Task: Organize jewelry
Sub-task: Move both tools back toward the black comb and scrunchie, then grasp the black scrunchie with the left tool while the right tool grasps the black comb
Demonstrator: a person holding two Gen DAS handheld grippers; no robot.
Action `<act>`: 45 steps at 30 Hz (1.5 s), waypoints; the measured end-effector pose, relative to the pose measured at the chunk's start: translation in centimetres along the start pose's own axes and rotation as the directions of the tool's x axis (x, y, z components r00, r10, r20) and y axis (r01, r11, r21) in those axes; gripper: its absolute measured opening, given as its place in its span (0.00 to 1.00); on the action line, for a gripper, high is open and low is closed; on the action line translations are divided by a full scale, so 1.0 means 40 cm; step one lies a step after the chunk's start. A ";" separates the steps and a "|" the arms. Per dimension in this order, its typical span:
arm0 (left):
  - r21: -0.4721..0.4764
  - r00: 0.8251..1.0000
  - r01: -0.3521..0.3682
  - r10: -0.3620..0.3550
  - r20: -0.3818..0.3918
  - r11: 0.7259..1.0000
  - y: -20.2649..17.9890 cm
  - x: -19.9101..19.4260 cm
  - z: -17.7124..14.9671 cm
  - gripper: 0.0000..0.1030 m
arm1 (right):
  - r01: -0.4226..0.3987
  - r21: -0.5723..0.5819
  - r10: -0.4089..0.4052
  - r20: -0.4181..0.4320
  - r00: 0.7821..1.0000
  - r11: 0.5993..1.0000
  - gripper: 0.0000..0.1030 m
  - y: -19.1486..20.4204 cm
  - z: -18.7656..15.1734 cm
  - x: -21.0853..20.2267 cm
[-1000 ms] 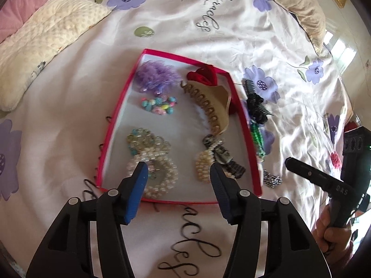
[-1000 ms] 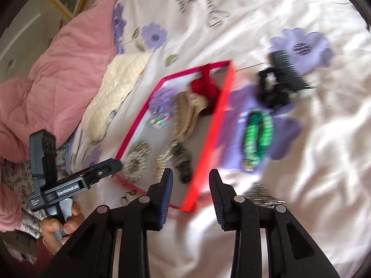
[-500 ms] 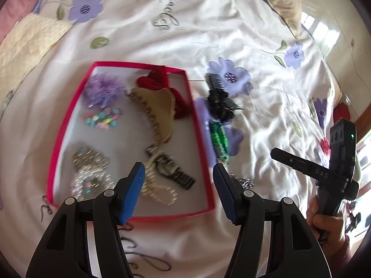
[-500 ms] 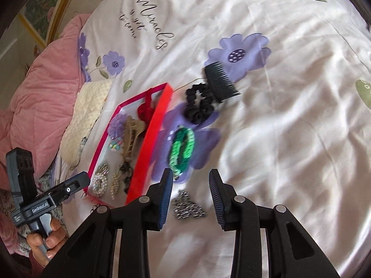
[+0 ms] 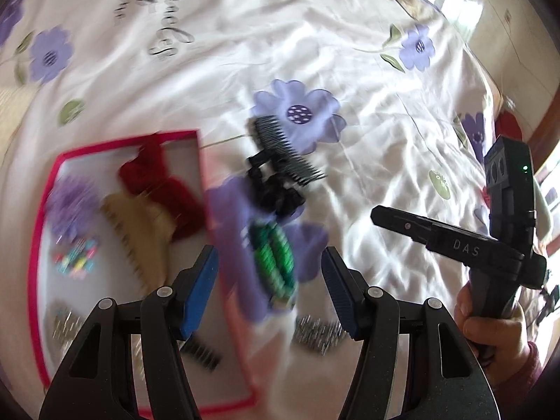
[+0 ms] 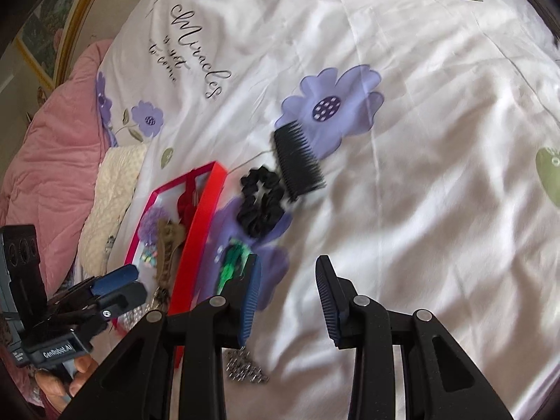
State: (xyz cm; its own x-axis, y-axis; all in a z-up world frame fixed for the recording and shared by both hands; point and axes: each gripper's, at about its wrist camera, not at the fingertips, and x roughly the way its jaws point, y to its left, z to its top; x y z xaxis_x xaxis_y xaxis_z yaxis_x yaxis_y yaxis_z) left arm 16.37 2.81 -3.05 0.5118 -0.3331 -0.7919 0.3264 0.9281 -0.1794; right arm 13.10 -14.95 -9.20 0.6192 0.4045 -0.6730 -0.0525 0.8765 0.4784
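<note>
Two grippers are hovering over the bedspread (image 6: 437,182), each with jaws spread wide and holding nothing: the left gripper (image 5: 269,288) and the right gripper (image 6: 287,302). Nearest, a silver chain (image 5: 316,330) is lying just outside the red tray (image 5: 35,245), near its right edge. Beyond it, a green bracelet (image 5: 274,257) is resting beside that same edge. Farther on, a black scrunchie (image 6: 260,206) and a black comb (image 6: 297,161) are touching each other. Inside the tray, a tan claw clip (image 5: 140,227), red bow (image 5: 157,185) and purple flower (image 5: 71,203) are sitting, blurred.
</note>
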 end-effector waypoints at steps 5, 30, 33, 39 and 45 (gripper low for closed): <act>0.048 0.999 -0.005 0.007 -0.043 0.999 -0.049 0.112 0.071 0.58 | 0.010 0.033 -0.010 0.006 1.000 0.999 0.34 -0.045 0.037 0.009; -0.052 0.996 0.089 -0.087 0.031 0.995 0.015 0.075 0.073 0.02 | -0.099 0.102 0.105 -0.058 0.993 0.990 0.34 -0.051 0.089 0.164; -0.072 0.994 0.099 -0.095 0.053 0.992 0.022 0.043 0.065 0.02 | -0.104 0.145 0.115 -0.067 0.991 0.984 0.34 -0.061 0.095 0.202; -0.085 0.990 0.113 -0.105 0.090 0.990 0.038 -0.022 0.039 0.02 | -0.124 0.218 0.135 -0.036 0.990 0.968 0.14 -0.087 0.117 0.234; -0.095 0.988 0.110 -0.098 0.123 0.989 0.056 -0.079 0.020 0.01 | -0.119 0.179 0.120 0.006 0.993 0.977 0.02 -0.060 0.109 0.173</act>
State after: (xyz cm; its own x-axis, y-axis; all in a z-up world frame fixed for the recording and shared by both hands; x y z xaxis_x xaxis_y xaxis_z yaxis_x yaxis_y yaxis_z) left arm 16.11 5.83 -0.48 0.5716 -0.4400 -0.6926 0.3037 0.8976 -0.3196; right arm 20.92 -15.40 -12.54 0.6130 0.5052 -0.6074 0.0153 0.7611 0.6484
